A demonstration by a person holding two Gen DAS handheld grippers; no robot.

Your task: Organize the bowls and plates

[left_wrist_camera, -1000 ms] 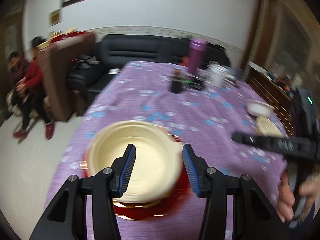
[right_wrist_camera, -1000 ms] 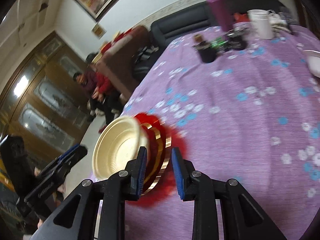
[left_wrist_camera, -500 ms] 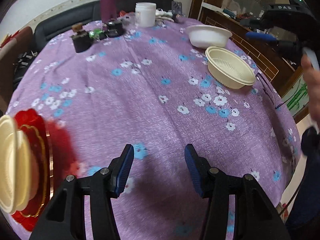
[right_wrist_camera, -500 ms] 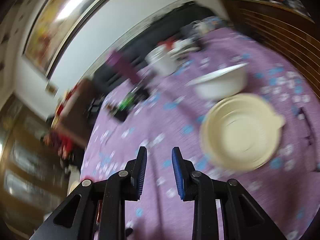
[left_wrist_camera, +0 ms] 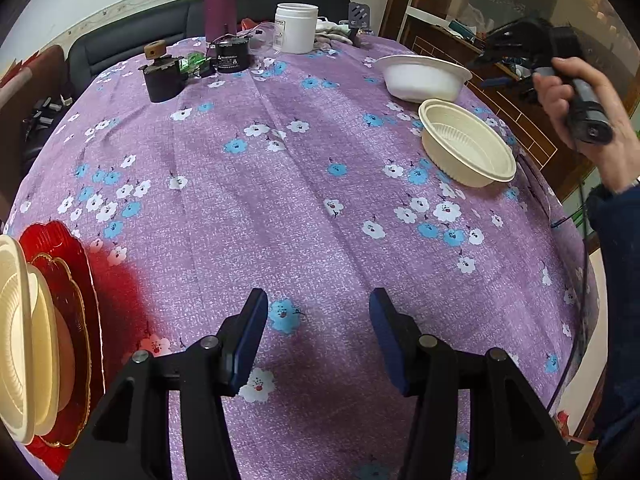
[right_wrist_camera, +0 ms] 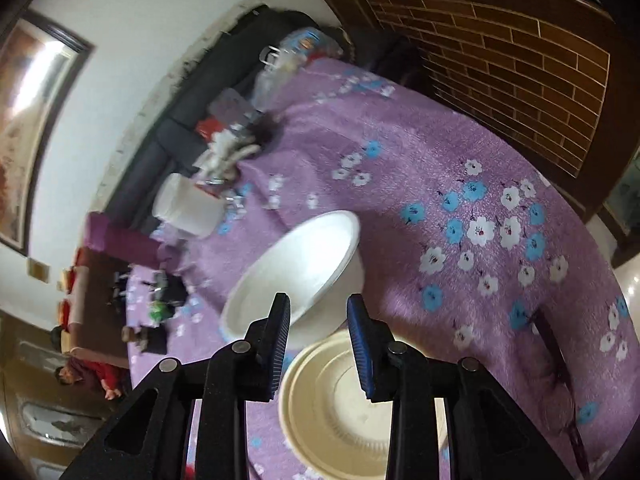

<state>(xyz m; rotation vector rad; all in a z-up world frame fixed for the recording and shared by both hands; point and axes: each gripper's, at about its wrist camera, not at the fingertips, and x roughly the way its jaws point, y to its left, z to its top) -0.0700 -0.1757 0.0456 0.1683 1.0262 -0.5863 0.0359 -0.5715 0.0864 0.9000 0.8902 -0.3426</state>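
My left gripper [left_wrist_camera: 318,296] hangs open above the purple flowered tablecloth [left_wrist_camera: 280,200], with nothing between its fingers. At the left edge of the left wrist view, cream bowls [left_wrist_camera: 20,332] are stacked on a red plate [left_wrist_camera: 76,280]. A single cream bowl [left_wrist_camera: 468,148] and a white bowl [left_wrist_camera: 424,78] sit at the far right of the table. A hand [left_wrist_camera: 576,92] holds the other gripper over them. In the right wrist view my right gripper [right_wrist_camera: 318,304] hovers above the white bowl [right_wrist_camera: 296,268] and the cream bowl [right_wrist_camera: 340,408]. Its jaws are opening and press on nothing.
A purple flask [left_wrist_camera: 220,0], a white jar [left_wrist_camera: 296,28] and small dark containers [left_wrist_camera: 160,80] stand at the table's far side. A black sofa [left_wrist_camera: 120,40] lies behind them. A brick-patterned wooden cabinet [right_wrist_camera: 520,60] runs close along the table's right edge.
My left gripper swung right, off the stacked cream bowls, which now sit at the view's left edge. My right gripper swept from that stack across the table to the two bowls, rolling as it went.
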